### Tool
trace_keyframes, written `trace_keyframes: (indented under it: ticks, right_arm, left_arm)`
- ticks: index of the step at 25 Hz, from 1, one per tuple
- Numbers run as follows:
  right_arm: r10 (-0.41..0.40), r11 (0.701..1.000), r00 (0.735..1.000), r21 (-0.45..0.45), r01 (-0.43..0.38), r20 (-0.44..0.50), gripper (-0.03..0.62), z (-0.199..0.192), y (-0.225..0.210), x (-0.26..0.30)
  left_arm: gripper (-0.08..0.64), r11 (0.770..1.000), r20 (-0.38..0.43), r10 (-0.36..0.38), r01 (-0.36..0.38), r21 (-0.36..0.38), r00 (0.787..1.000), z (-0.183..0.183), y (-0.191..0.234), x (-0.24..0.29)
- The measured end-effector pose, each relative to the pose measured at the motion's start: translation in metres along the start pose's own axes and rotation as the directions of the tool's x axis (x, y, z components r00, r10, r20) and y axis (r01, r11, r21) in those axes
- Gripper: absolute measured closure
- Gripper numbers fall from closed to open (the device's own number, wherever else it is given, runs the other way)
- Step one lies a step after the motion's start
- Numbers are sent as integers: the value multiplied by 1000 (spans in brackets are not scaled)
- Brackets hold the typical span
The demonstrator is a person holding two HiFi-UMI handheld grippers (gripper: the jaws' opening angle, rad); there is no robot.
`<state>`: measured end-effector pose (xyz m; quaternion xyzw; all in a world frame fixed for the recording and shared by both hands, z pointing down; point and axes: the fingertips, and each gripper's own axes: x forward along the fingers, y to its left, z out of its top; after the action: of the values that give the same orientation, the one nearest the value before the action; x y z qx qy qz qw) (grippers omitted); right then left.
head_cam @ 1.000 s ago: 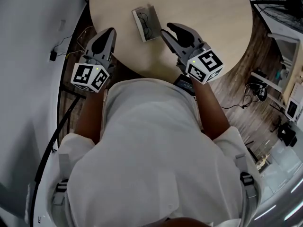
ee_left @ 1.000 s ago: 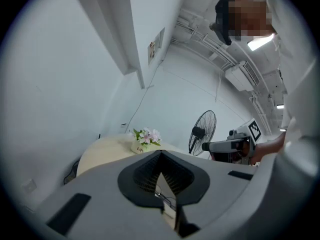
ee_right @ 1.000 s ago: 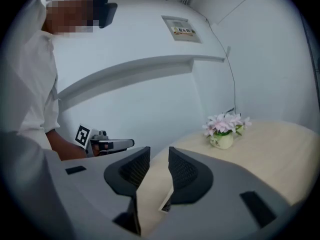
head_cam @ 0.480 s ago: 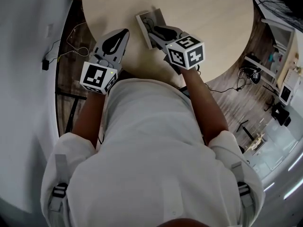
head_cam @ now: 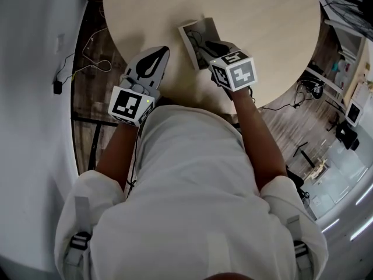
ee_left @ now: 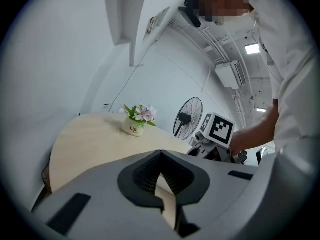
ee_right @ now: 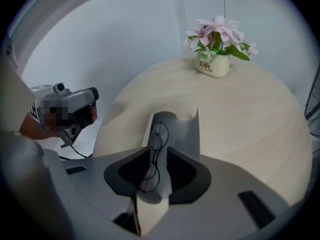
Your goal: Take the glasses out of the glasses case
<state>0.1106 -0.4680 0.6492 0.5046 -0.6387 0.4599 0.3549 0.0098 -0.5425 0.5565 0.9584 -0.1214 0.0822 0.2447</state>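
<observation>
- Lowered since a second ago, the left gripper [head_cam: 164, 51] sits just left of the glasses case [head_cam: 203, 28], jaws together and empty.
- Right gripper [ee_right: 158, 151] has dropped steeply over the case, jaws apart and just narrowing.
- Glasses [ee_right: 159, 129] lie in the open case between those jaws, unpressed; a pinch seems next.

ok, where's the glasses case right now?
Head view: glasses case lies on the round table near the person's edge, under the right gripper.
</observation>
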Motion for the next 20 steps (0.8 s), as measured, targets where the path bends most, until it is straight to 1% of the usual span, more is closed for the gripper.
trace_keyframes:
  ticks: [4,6,8,11,13,16,20]
  right_arm:
    - [-61,991,996,-124,52,-66,480,-5,6,6]
    - [-83,987,994,-144,73,-68,480,-7,5,11]
    - [-82,990,995,-119,73,-65,479,-9,4,16]
    - [-80,991,994,-109,71,-79,483,-12,5,23]
    - [-67,993,993,-100,58,-92,493,-12,8,24]
    - [-53,996,993,-79,45,-103,530,-13,7,28]
    - [-7,999,994,33,10,-108,534,-15,2,30]
  left_arm:
    - [552,1000,-1,-19,19,-18,1000,-6,4,4]
    - [552,1000,-2,-18,18,-14,1000,-7,8,3]
    - [552,1000,-4,-12,12,-7,1000,-7,14,2]
    - [552,1000,-5,2,-2,-9,1000,-9,22,-3]
    - [552,1000,-6,13,-13,-14,1000,-10,27,-7]
    - [552,999,-12,26,-27,-24,1000,-12,31,-10]
    - [552,999,-13,26,-26,-27,1000,-13,28,-13]
